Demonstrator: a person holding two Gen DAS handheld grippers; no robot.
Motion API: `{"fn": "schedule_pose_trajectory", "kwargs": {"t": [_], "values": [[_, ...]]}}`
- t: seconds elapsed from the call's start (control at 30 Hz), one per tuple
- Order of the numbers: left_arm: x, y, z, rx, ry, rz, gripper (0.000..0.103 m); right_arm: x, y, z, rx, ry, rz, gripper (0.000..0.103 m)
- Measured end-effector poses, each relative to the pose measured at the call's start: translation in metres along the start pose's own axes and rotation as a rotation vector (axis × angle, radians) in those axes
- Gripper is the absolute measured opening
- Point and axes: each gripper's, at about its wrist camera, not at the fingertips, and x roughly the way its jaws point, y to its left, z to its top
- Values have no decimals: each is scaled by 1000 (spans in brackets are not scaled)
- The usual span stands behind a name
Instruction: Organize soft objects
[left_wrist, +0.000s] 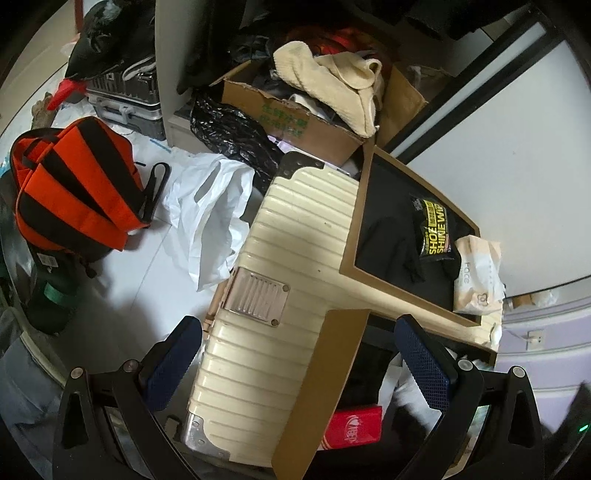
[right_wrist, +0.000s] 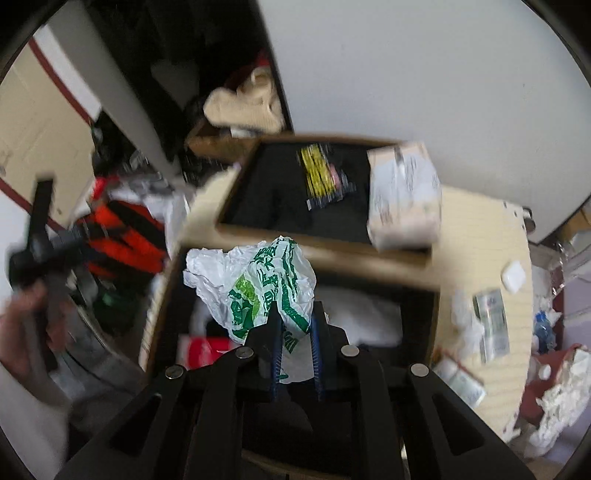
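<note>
Crumpled white plastic bag (right_wrist: 258, 284) with green print, pinched in right gripper (right_wrist: 295, 314) above open cardboard box (right_wrist: 369, 258); left gripper (left_wrist: 295, 354) wide, empty.

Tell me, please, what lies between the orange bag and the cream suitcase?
A crumpled white plastic bag on the floor, seen between orange bag and suitcase in the left wrist view.

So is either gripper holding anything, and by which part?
The right gripper pinches the white and green plastic bag by its bunched lower end. The left gripper is open, holding nothing.

A cream suitcase (left_wrist: 280, 280) lies mid-frame; an orange-and-black backpack (left_wrist: 74, 188) sits left; a red box (left_wrist: 352, 430) shows at bottom.
</note>
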Motion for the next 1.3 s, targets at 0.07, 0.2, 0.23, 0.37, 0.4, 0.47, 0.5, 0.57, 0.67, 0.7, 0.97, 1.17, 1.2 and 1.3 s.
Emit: {"fn": "schedule_pose_trajectory", "kwargs": {"t": [0.07, 0.2, 0.23, 0.37, 0.4, 0.47, 0.5, 0.57, 0.67, 0.7, 0.97, 1.17, 1.2, 1.3], "values": [[0, 0, 0, 0, 4, -5, 103, 19, -2, -13, -3, 59, -16, 11], [1, -1, -1, 2, 10, -14, 103, 35, -1, -21, -8, 158, 0, 11], [1, -1, 0, 0, 9, -14, 103, 34, -1, -17, -6, 162, 15, 13], [1, -2, 1, -6, 8, -27, 103, 11, -2, 11, 2, 93, 26, 16], [1, -2, 0, -5, 9, -28, 103, 5, -1, 19, -9, 69, 25, 18], [3, -3, 0, 2, 14, -24, 103, -2, 3, 41, -51, 33, -14, 30], [4, -2, 0, 3, 17, -22, 103, 0, 6, 48, -77, 35, -29, 41], [5, -1, 0, -2, 22, -25, 103, 7, 16, 56, -147, 87, -47, 54], [5, 0, 2, -21, 18, -38, 103, 14, 22, 48, -203, 108, -72, 58], [5, -1, 2, -25, 16, -41, 103, 18, 23, 46, -214, 100, -113, 58], [7, -4, -1, -9, 27, -32, 103, 61, 34, 91, -323, 113, -154, 58], [11, 4, 2, -42, 32, -36, 103, 129, 45, 115, -351, 305, -174, 29], [11, 4, 2, -42, 32, -39, 103, 142, 44, 116, -347, 340, -177, 28], [14, 2, 2, -39, 37, -46, 103, 162, 42, 116, -352, 380, -192, 28]]}}
